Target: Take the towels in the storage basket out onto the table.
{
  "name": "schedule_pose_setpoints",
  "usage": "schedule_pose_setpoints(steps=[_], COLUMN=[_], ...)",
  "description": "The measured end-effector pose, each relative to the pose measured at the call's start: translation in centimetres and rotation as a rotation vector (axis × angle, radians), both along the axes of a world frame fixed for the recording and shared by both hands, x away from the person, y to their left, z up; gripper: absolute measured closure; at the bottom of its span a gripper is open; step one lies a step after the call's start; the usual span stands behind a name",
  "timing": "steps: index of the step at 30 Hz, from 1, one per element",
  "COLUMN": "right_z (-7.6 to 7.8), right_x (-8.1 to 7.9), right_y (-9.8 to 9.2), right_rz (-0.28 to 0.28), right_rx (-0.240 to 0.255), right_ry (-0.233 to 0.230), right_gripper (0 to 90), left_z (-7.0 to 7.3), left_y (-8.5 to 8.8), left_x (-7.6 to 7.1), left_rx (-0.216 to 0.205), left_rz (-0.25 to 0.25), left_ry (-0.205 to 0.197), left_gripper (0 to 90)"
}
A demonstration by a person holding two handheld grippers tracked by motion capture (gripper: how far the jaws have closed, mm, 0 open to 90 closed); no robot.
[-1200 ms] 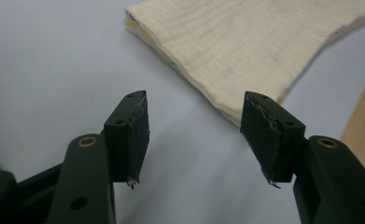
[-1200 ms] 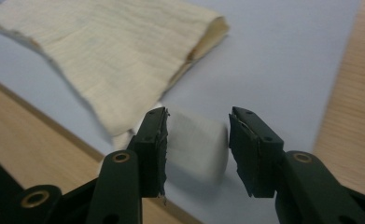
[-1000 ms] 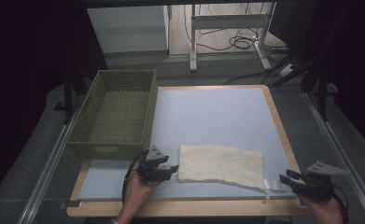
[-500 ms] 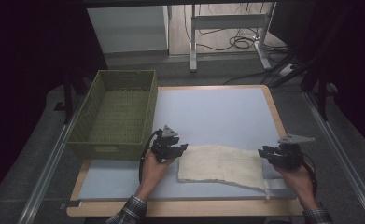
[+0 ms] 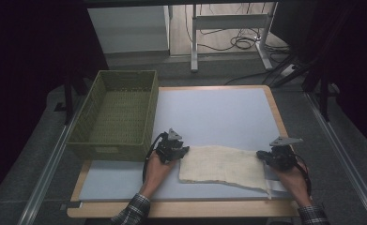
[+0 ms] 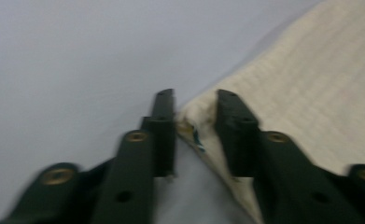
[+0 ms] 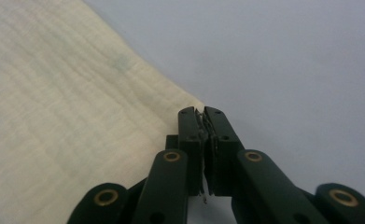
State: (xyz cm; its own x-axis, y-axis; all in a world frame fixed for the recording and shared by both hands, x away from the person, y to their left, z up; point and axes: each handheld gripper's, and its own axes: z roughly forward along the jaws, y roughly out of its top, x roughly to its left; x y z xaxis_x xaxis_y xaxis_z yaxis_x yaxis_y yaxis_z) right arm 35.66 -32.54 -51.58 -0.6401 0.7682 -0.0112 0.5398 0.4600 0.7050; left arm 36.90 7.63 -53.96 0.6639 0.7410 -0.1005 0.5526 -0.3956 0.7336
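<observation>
Lower middle of the high view, a cream waffle-textured cloth [image 5: 225, 166] lies flat along the near part of the pale blue table mat [image 5: 218, 112], stretched left to right. The left gripper [image 5: 180, 152] sits at the cloth's far-left corner, the right gripper [image 5: 264, 156] at its far-right corner, a hand in a plaid sleeve behind each

In the left gripper view the two black jaws have just been closing, with the cloth corner [image 6: 196, 119] bunched up between them. There's still a gap, and the right-hand jaw lies against the fabric, but I can't say it's pinched tight yet

In the right gripper view the jaws have also just been closing and now sit almost together, clamped on the very tip of the cloth corner [image 7: 200, 122], with a thin sliver of fabric showing in the seam

Further back, centre left of the high view, a green plastic mesh basket [image 5: 118, 140] stands off the mat's left edge, just beside the left gripper. Beyond the table, at the upper right, grey desk legs and cables [image 5: 240, 42] on the floor
</observation>
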Motion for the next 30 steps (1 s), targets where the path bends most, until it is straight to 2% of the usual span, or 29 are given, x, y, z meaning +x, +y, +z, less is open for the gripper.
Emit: schedule_pose_setpoints(steps=[2, 3, 5, 8, 11, 14, 17, 19, 20, 24, 27, 28, 30], right_z=[0.2, 0.3, 0.6, 0.7, 0.9, 0.9, 0.6, 0.1, 0.0, 0.4, 0.9, 1.1, 1.3], right_x=[0.3, 0.6, 1.8, 2.6, 4.2, 5.9, 7.3, 8.0, 8.2, 7.9, 7.3, 7.1, 6.6], right_y=[-0.1, -0.1, -0.3, -0.1, 0.3, 0.8, 1.3, 1.5, 1.4, 0.9, 0.5, 0.4, 0.1], right_rz=[0.001, -0.005, -0.01, -0.006, 0.003, 0.007, 0.008, 0.003, 0.004, 0.002, 0.008, 0.005, -0.001], right_rx=[-0.012, -0.009, 0.002, -0.009, -0.016, -0.009, 0.015, 0.028, 0.045, 0.075, 0.065, 0.06, 0.045], right_ry=[-0.008, -0.007, -0.009, -0.014, -0.027, -0.024, 0.0, 0.025, 0.031, 0.028, 0.021, 0.02, 0.038], right_gripper=[87.3, 87.4, 87.3, 87.3, 87.3, 87.3, 87.2, 86.9, 86.8, 85.3, 79.3, 77.0, 72.4], left_z=[0.1, 0.1, 0.2, 0.3, 0.3, 0.3, 0.5, 0.8, 0.8, 0.6, -0.2, -0.3, -0.4], left_y=[-0.2, -0.2, 0.0, 0.2, 0.4, 0.9, 1.3, 1.4, 1.4, 1.0, 1.0, 1.1, 1.3], left_x=[0.0, -0.1, -0.4, -0.8, -1.2, -1.9, -2.7, -2.7, -2.5, -1.6, -1.1, -1.1, -1.0], left_rx=[-0.005, -0.004, -0.034, -0.045, -0.032, -0.052, -0.063, -0.068, -0.061, 0.018, 0.039, 0.022, 0.007], left_rz=[-0.02, -0.018, -0.004, -0.002, -0.003, 0.006, 0.008, 0.017, 0.02, 0.04, 0.042, 0.046, 0.048], left_ry=[0.008, -0.001, -0.012, -0.013, -0.016, -0.004, -0.018, -0.034, -0.032, -0.048, -0.035, -0.044, -0.027], left_gripper=[83.4, 84.3, 84.9, 84.8, 84.6, 84.7, 84.5, 81.0, 75.9, 60.2, 52.4, 50.4, 47.8])
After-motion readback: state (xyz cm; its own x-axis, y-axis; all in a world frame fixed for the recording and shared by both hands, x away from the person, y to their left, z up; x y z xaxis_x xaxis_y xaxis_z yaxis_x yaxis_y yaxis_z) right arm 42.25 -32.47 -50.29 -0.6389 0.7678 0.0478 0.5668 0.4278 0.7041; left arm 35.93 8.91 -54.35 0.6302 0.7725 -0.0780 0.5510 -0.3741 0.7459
